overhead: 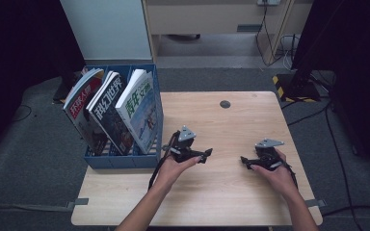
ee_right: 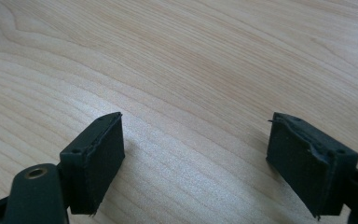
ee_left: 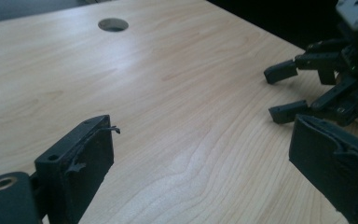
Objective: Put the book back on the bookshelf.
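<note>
Resting low over the bench [overhead: 221, 192], both hand-held grippers stand wide and empty: left hand-held gripper [overhead: 203, 155] nearest the blue magazine rack [overhead: 120, 161], likely readying a reach; right hand-held gripper [overhead: 244, 161] farther off.

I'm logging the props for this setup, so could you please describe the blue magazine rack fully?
The blue magazine rack looks like slatted plastic and stands upright at the table's left edge. It has three compartments, each holding one magazine leaning left with its cover facing up. Neither gripper touches it; the left gripper is nearest.
</note>
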Demonstrator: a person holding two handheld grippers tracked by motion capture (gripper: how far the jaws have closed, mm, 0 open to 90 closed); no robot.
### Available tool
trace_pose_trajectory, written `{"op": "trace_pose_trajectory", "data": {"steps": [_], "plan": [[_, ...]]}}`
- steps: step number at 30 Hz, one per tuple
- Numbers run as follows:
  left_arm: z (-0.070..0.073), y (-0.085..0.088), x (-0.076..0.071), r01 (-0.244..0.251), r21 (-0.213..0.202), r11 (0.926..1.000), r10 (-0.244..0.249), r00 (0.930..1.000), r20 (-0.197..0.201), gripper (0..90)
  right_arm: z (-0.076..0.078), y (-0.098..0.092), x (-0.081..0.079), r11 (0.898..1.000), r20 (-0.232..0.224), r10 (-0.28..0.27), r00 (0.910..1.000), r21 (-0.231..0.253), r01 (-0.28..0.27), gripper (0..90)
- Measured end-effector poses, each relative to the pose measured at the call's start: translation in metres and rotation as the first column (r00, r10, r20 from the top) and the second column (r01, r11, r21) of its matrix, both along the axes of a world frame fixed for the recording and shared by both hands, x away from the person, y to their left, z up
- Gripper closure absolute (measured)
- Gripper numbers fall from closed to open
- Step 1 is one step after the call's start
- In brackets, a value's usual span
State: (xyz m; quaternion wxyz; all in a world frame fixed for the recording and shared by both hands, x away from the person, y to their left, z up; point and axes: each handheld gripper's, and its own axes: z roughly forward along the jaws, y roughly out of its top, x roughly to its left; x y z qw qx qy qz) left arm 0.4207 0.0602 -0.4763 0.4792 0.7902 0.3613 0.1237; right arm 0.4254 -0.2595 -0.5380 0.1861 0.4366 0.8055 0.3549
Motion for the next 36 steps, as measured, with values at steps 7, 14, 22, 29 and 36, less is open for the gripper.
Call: {"op": "trace_pose_trajectory", "data": {"steps": [7,14,22,29,36], "plan": [[-0.022,-0.014,0.006,-0.006,0.083,0.9966,0.009,0.9991,-0.041,6.5,0.0,0.0,0.0,1.0,0.0,0.0,1.0,-0.001,0.0,18.8],[-0.042,-0.021,0.009,-0.022,0.183,0.9828,0.034,0.9976,-0.061,7.0,0.0,0.0,0.0,1.0,0.0,0.0,1.0,0.001,0.0,18.5],[-0.054,-0.02,0.009,-0.053,0.235,0.9705,0.069,0.996,-0.057,7.4,0.0,0.0,0.0,1.0,-0.001,0.0,1.0,0.001,0.0,18.3],[-0.061,-0.018,0.01,-0.071,0.256,0.9641,0.09,0.9939,-0.064,7.4,0.0,0.0,0.0,1.0,-0.004,-0.013,0.9999,-0.004,0.013,15.4],[-0.061,-0.019,0.009,-0.075,0.267,0.9607,0.094,0.9937,-0.06,6.9,-0.001,-0.001,0.002,0.998,-0.024,-0.06,0.9979,-0.016,0.06,6.3]]}}
